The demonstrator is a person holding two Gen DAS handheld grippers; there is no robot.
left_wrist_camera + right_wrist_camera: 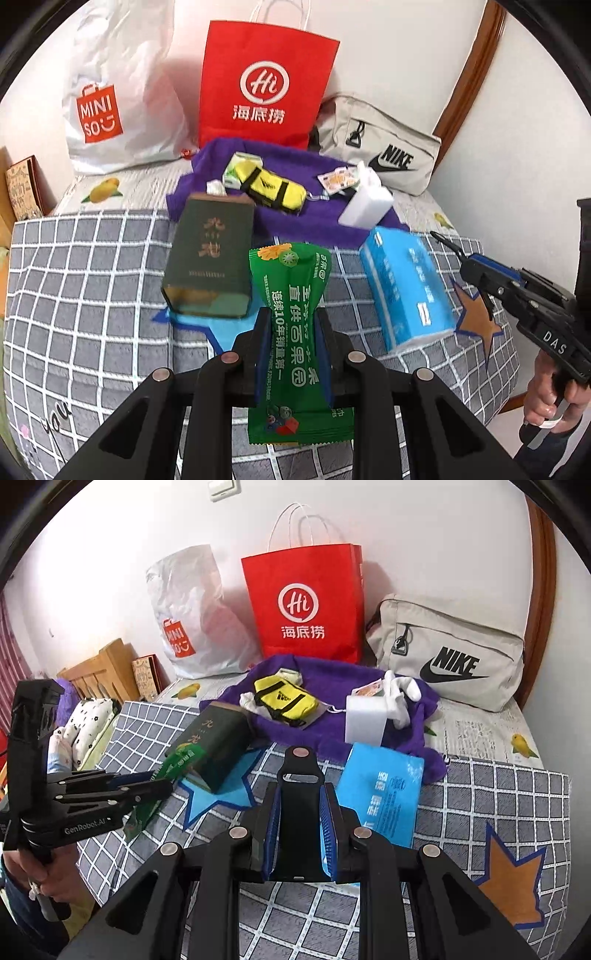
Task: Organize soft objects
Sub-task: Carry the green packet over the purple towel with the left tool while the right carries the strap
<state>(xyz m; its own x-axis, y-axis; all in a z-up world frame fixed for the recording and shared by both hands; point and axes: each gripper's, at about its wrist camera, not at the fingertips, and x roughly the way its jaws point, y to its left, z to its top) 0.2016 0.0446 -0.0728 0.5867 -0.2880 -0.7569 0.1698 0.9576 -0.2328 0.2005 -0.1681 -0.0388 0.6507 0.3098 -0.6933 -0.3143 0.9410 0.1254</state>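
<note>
in the left wrist view, the left gripper (pixel 291 332) pinches a green snack packet (pixel 293 332) by its middle, above the grey checked blanket (pixel 92 295). the dark green box (pixel 210 258) is at 10 o'clock of the packet, the blue tissue pack (pixel 402 288) at 2 o'clock.

in the right wrist view, the right gripper (pixel 300 812) holds nothing, its jaws a moderate gap apart. the purple towel (pixel 332 709) is at 12 o'clock, with the yellow pouch (pixel 288 699) on it.

three bags (pixel 303 602), two tissue packs (pixel 406 288), one green wet-wipes packet (pixel 291 332), one purple towel (pixel 332 686), one white sponge (pixel 364 720)
</note>
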